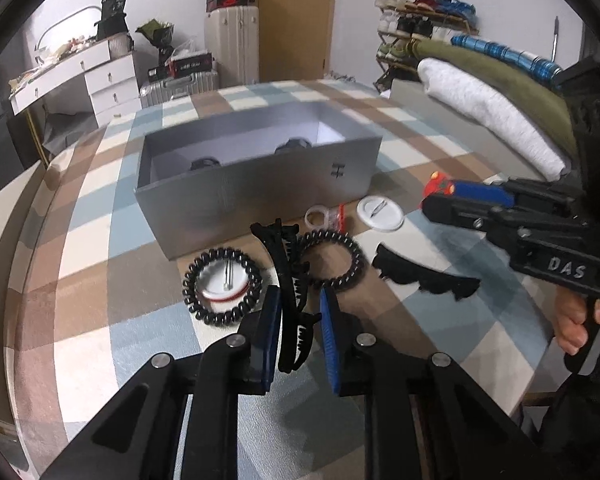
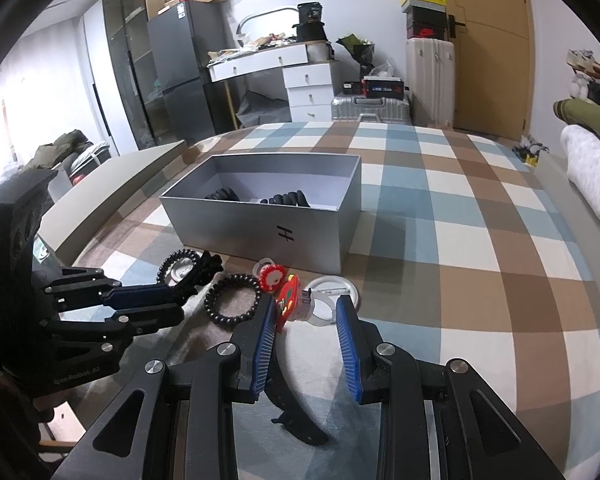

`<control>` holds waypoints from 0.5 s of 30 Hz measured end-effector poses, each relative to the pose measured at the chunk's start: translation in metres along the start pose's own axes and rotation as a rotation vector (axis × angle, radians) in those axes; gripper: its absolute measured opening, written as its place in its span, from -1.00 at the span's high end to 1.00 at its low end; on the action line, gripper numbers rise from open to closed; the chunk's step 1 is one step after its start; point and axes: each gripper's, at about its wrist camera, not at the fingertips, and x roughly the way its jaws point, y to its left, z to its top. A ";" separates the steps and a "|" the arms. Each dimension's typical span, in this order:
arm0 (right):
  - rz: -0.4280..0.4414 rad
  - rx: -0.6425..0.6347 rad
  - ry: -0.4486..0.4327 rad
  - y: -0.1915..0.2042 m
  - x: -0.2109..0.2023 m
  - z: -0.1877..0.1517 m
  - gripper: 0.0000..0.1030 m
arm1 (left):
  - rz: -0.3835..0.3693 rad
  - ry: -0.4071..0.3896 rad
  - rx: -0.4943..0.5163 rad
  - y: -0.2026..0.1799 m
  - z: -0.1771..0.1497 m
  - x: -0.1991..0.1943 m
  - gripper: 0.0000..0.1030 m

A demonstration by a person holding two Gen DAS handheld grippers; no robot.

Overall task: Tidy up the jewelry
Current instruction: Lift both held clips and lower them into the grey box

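In the left wrist view my left gripper (image 1: 300,332) is shut on a black claw hair clip (image 1: 294,300), which stands upright between the blue pads. The right wrist view shows that left gripper (image 2: 180,300) from the side, with the claw clip (image 2: 206,270) at its tips. My right gripper (image 2: 306,320) is shut on a small red ornament with a clear base (image 2: 292,300), held just above the bedcover. Behind them an open silver box (image 1: 260,188) holds dark hair ties. Two black spiral hair ties (image 1: 222,284) (image 1: 332,260) lie in front of it.
A flat black hair clip (image 1: 424,278), a white round badge (image 1: 380,208), a clear ring (image 1: 320,216) and a red flower piece (image 2: 270,276) lie on the checked bedcover (image 2: 460,280). Folded blankets (image 1: 480,108) are stacked at the right. A hand (image 1: 576,320) grips the right tool.
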 end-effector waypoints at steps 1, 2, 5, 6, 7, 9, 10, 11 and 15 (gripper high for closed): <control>0.001 0.000 -0.002 0.000 -0.001 0.000 0.42 | -0.010 -0.011 -0.003 0.000 0.001 -0.003 0.72; 0.001 0.000 -0.007 0.000 -0.002 0.000 0.42 | -0.019 -0.023 -0.005 0.000 0.002 -0.006 0.72; 0.008 0.004 -0.021 0.000 -0.006 0.001 0.42 | -0.033 -0.066 -0.008 -0.002 0.005 -0.016 0.72; 0.009 0.005 -0.027 0.000 -0.007 0.002 0.42 | -0.033 -0.079 -0.010 -0.002 0.006 -0.018 0.72; 0.009 0.004 -0.029 0.000 -0.007 0.002 0.42 | -0.035 -0.094 -0.012 -0.002 0.007 -0.021 0.72; 0.008 0.001 -0.035 0.001 -0.009 0.003 0.43 | -0.035 -0.117 -0.018 -0.001 0.008 -0.025 0.72; 0.008 -0.001 -0.037 0.002 -0.010 0.003 0.42 | -0.033 -0.126 -0.022 0.000 0.009 -0.026 0.72; 0.008 -0.003 -0.038 0.002 -0.010 0.003 0.42 | -0.033 -0.139 -0.028 0.001 0.009 -0.028 0.72; 0.008 -0.012 -0.046 0.005 -0.012 0.005 0.42 | -0.023 -0.175 -0.051 0.006 0.012 -0.033 0.72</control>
